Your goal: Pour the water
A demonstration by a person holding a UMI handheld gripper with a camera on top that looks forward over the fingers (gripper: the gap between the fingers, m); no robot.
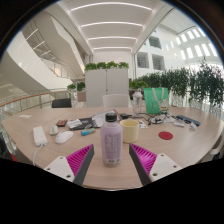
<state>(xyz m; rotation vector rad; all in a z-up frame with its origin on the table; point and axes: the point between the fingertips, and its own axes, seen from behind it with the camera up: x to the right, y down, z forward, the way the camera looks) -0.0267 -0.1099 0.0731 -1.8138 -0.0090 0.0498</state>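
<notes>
Currently: bottle, clear with a purple label and white cap, upright near the table's front edge, standing between the gripper's spread fingers, a gap either side. Yellow cup just beyond, to its right. Risk, as judged: uneven closing could tip the tall bottle.

Large office or campus atrium, open-plan. High ceiling with long strip lights; tiered balconies to one side; tall windows opposite. Planter hedges ring a broad round wooden surface strewn with desk clutter.
</notes>
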